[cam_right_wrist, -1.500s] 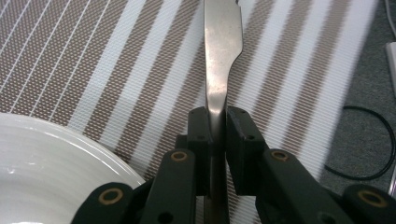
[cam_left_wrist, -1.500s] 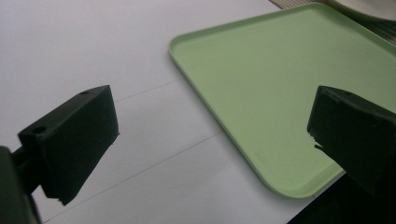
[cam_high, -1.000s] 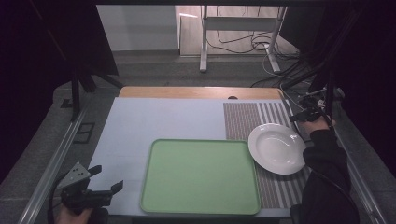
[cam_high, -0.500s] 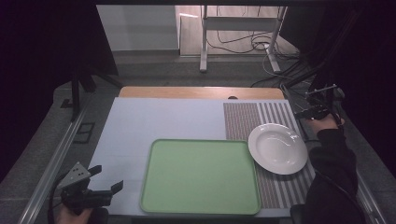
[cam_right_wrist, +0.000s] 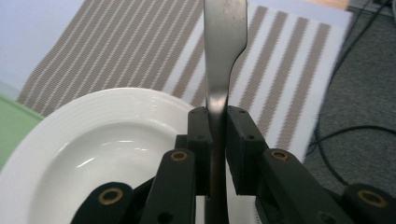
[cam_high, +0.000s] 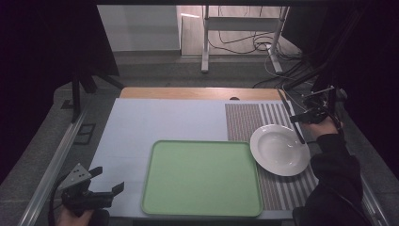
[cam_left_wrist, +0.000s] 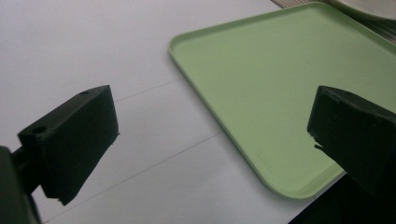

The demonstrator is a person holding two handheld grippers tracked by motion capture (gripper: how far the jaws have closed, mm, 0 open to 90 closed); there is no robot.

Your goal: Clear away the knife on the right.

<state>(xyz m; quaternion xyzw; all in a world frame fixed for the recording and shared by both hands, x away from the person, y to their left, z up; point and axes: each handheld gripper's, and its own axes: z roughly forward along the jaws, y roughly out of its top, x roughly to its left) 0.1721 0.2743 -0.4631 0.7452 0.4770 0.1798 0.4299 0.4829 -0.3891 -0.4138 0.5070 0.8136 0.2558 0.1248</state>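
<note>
On the pale table, a striped mat beside a green tray

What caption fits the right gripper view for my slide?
Right tool shut on a metal utensil handle above a white plate on a striped placemat.

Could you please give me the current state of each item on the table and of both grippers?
Tray: empty, flat on the table.
Plate: empty, upright on the striped mat.
Utensil: metal, clamped between the right gripper's jaws, above the mat; its working end is unclear.
Right gripper: shut on the utensil.
Left gripper: open, holding nothing, beside the tray.
</note>
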